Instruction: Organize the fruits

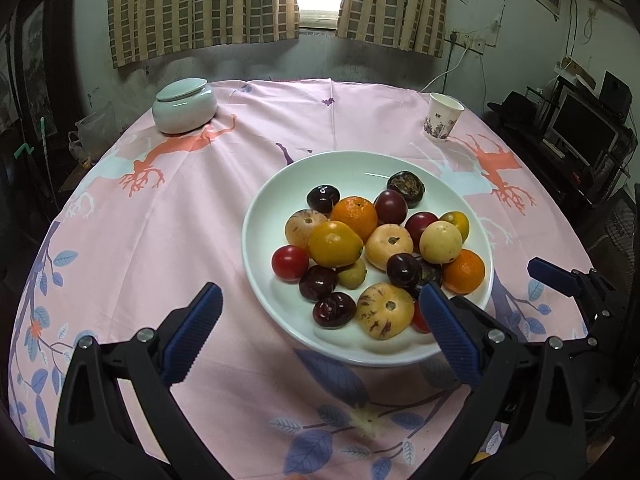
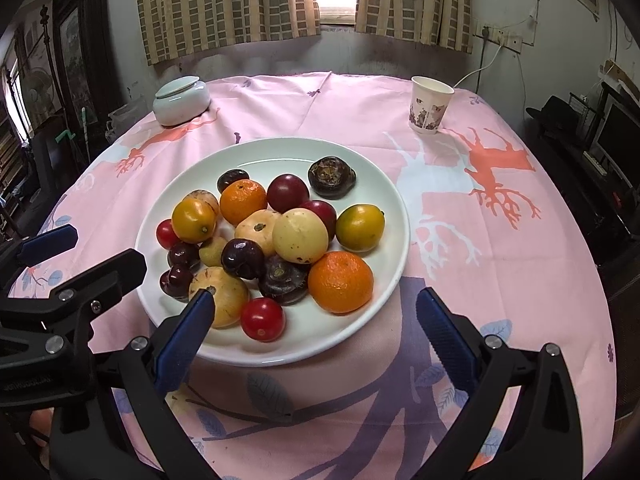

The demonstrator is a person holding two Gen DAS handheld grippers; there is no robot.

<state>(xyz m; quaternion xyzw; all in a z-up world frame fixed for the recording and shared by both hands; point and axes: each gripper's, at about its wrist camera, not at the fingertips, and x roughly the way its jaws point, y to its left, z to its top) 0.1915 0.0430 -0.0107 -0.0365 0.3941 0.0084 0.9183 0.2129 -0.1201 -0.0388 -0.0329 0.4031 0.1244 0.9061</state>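
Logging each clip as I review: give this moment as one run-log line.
stage: pre-grasp | left gripper: open, empty, near plate | right gripper: open, empty, at plate's front rim | fruits: all on plate | jar, cup: far side

A white plate (image 1: 280,184) heaped with mixed fruit (image 1: 372,248) sits on the pink tablecloth (image 1: 180,208). Nearer than the plate, the left gripper (image 1: 320,332) hangs wide apart and empty; beyond the plate stand a lidded jar (image 1: 184,106) and a paper cup (image 1: 443,117).
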